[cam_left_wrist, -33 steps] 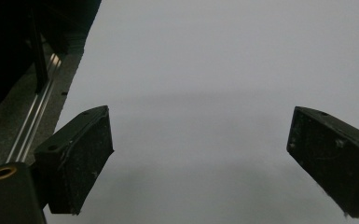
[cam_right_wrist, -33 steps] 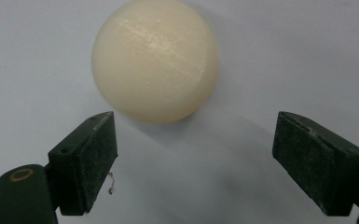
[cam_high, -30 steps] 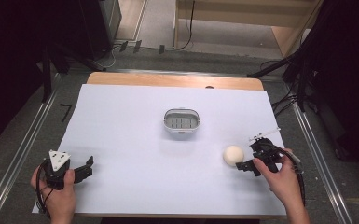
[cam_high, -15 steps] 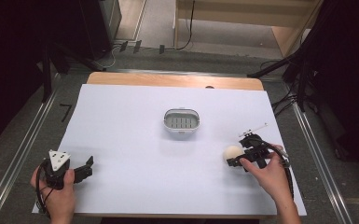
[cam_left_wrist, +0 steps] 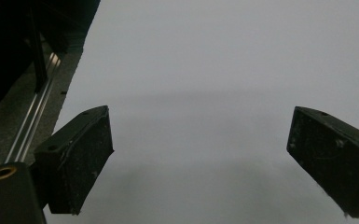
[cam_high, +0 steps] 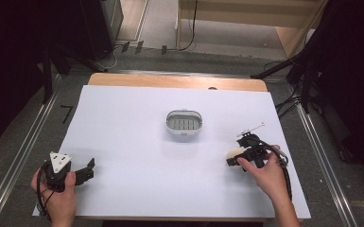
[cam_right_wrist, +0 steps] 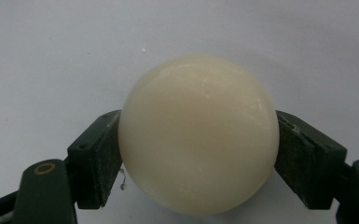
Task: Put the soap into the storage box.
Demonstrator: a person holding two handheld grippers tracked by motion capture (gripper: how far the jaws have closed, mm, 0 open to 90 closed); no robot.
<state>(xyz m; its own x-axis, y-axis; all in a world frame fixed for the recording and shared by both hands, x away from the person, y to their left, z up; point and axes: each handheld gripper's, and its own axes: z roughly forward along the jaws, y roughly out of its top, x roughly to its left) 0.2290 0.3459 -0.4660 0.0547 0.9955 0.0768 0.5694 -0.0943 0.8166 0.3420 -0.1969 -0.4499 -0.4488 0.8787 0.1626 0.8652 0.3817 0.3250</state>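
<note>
A cream-coloured ball (cam_right_wrist: 198,135) sits between both jaws of my right gripper (cam_right_wrist: 198,158), which touch its two sides. In the high view the ball (cam_high: 235,152) lies at the table's right front, with the right gripper (cam_high: 237,156) shut on it and a hand behind. At the front left of the white table, my left gripper (cam_high: 89,171) rests open in the other hand. Its jaws stand wide apart in the left gripper view (cam_left_wrist: 200,163), with bare white surface between them.
A small white oval basket (cam_high: 184,122) with a slotted floor stands at the table's middle. The white sheet (cam_high: 137,142) covers most of the wooden table. Metal rails run along both sides, and cables lie on the floor behind.
My right gripper has moved left onto the ball and its jaws have come in against it. The left gripper has stayed in place.
</note>
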